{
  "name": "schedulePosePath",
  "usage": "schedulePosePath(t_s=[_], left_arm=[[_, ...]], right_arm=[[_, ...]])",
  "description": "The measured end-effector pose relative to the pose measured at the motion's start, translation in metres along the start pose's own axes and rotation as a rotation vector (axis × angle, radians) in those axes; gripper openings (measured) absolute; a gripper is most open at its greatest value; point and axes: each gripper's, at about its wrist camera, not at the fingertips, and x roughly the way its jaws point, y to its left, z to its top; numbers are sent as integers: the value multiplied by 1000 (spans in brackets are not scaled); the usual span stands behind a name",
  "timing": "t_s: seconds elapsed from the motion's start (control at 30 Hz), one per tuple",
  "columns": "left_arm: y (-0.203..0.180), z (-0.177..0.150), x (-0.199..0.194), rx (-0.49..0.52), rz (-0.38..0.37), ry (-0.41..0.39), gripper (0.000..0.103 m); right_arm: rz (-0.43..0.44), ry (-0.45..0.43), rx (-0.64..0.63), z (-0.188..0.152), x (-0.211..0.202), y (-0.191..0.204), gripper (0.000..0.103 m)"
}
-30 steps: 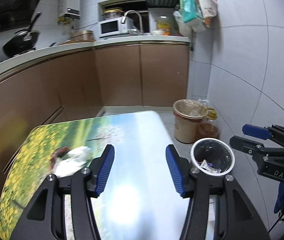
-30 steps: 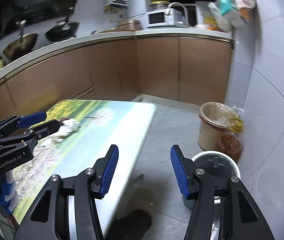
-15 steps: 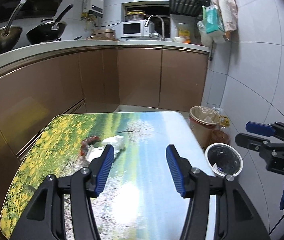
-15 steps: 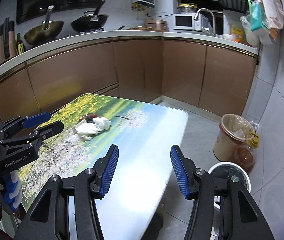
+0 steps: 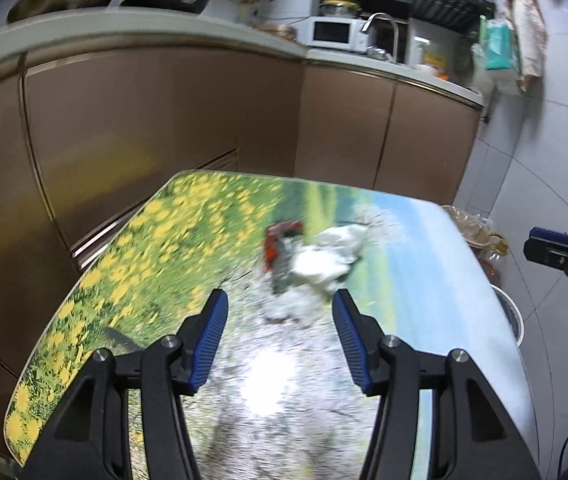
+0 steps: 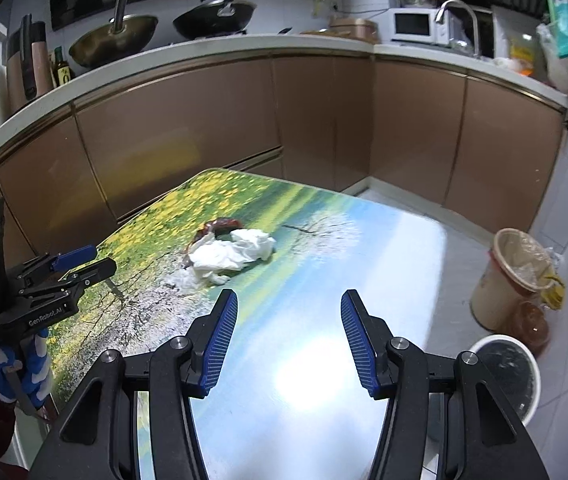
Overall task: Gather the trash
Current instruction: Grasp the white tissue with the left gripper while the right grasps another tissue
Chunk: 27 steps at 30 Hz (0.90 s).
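Note:
Crumpled white tissue (image 5: pixel 324 264) (image 6: pixel 232 256) lies on the table with a red-brown wrapper (image 5: pixel 278 240) (image 6: pixel 220 226) at its far left side. My left gripper (image 5: pixel 280 320) is open and empty, just short of the tissue and above the table; it also shows in the right wrist view (image 6: pixel 84 260). My right gripper (image 6: pixel 289 322) is open and empty over the table's near right part, apart from the trash; its tip shows in the left wrist view (image 5: pixel 552 246). A white bin (image 6: pixel 504 376) (image 5: pixel 510 316) stands on the floor right of the table.
The table (image 6: pixel 324 380) (image 5: pixel 424 300) has a printed landscape top. A tan bucket (image 6: pixel 520 280) lined with plastic and an orange-brown jar (image 6: pixel 534 320) stand on the floor beyond the white bin. Brown cabinets (image 6: pixel 204 140) run behind and left, a tiled wall on the right.
Both views have swung left and up from the bin toward the table. The left gripper has moved closer to the tissue, which now sits just beyond its open fingers.

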Motion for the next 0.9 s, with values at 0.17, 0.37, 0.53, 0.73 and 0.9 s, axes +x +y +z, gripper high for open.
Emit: schedulePosePath(t_s=[0.17,0.37,0.53,0.73,0.9], left_arm=[[21,1,25,-36,-67,51,52],[10,9,60,-42,-169,101,52],[-10,17,82,-7,-209,108,52],[-30,22,110,64,-209,125,51],[-39,21,132,113,-211,161,33]], right_arm=[[67,50,-17,16,47,4,53],[135,92,-4,40,103,3,52],[159,128,4,51,146,0,51],[177,171,-25,57,185,6,51],[203,196,-21,57,209,5,49]])
